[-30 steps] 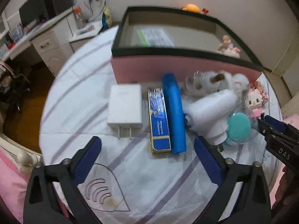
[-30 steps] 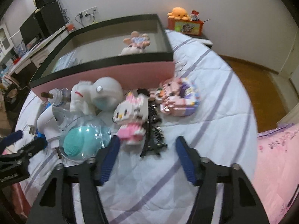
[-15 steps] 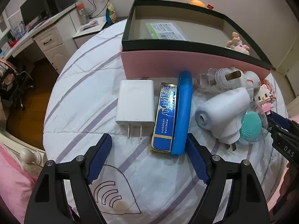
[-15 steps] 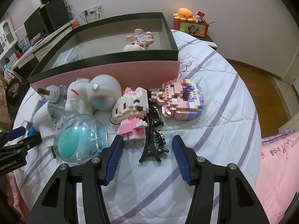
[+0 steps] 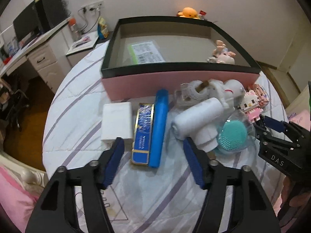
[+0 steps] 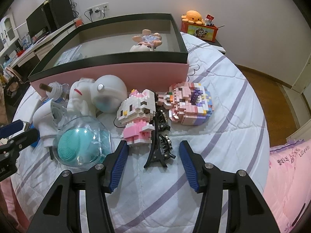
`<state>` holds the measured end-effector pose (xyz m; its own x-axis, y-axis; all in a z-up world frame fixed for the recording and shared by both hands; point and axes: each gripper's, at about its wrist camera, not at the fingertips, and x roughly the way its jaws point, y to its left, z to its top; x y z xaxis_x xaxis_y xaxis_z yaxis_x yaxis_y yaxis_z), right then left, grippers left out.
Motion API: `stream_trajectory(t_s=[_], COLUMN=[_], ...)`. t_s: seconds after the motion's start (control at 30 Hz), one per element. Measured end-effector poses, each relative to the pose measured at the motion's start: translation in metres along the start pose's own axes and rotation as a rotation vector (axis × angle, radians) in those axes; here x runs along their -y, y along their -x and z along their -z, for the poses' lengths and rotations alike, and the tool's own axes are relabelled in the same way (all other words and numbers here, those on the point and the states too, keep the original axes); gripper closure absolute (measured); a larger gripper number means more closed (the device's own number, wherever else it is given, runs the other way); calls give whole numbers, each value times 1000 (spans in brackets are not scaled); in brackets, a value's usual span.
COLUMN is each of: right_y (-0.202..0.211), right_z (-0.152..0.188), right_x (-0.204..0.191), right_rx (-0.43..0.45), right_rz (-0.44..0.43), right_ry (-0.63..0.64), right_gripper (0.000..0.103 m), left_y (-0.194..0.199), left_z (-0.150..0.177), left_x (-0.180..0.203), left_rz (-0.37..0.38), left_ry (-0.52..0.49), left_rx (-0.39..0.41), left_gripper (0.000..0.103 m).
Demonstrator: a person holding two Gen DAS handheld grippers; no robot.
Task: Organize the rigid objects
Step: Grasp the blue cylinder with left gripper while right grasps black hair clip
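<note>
Left wrist view: we see the left gripper (image 5: 153, 159) with its jaws closing on either side of the blue case (image 5: 142, 134) and the blue tube (image 5: 159, 126), their pads not touching either. Both lie side by side on the striped bedspread (image 5: 77, 120), with the white charger (image 5: 116, 122) just beside them. Right wrist view: the right gripper (image 6: 152, 164) stands open, holding nothing; the black hair clip (image 6: 158, 145) lies between its fingers, the pink-and-white block figure (image 6: 138, 116) just beyond. The pink box (image 6: 116, 73) stands behind.
</note>
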<state>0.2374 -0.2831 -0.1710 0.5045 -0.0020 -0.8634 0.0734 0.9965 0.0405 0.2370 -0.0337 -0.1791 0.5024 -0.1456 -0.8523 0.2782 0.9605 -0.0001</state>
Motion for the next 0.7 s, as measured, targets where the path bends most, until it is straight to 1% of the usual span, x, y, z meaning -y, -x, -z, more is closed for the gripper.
stream_trajectory(t_s=[0.03,0.07,0.13,0.23,0.3,0.33,0.37,0.53,0.57,0.63,0.67,0.7], right_y=[0,0,0,0,-1,-1,0,0,0,-1,-1,-2], right_z=[0,0,0,1,1,1,1,1,1,0,0,-1], right_x=[0,1,2,2,2,2,3,3,3,3,2,1], right_rx=[1,1,1,3,3,3,3,2,2,2,1,1], right_rz=[-3,-7,-10,-12,-13,-14,-15,-18,-18,-16,-13,-9], right_ry=[-2,-3,-4,-1,-3,-4,-5,-5,-4,1,6,9], right_gripper=[47,47,47,47,47,47,47,47,47,47,47,47], left_y=[-2,-6,-11,-13,-13,-13,-13,-13,-14,-25,-30,-29], left_z=[0,-1,-3,-6,-7,-8,-7,-4,-4,-5,-5,-6], left_x=[2,4,5,8,8,8,10,14,14,14,15,17], left_rz=[-2,-9,-29,-6,12,23,37,19,12,-21,-24,-31], left_ry=[-9,-16,-39,-50,-51,-53,-56,-72,-68,-57,-54,-58], left_rx=[0,-6,7,7,8,6,1,15,13,-28,-33,-16], left_gripper=[51,63,68,72,80,86,88,88,87,86,86,86])
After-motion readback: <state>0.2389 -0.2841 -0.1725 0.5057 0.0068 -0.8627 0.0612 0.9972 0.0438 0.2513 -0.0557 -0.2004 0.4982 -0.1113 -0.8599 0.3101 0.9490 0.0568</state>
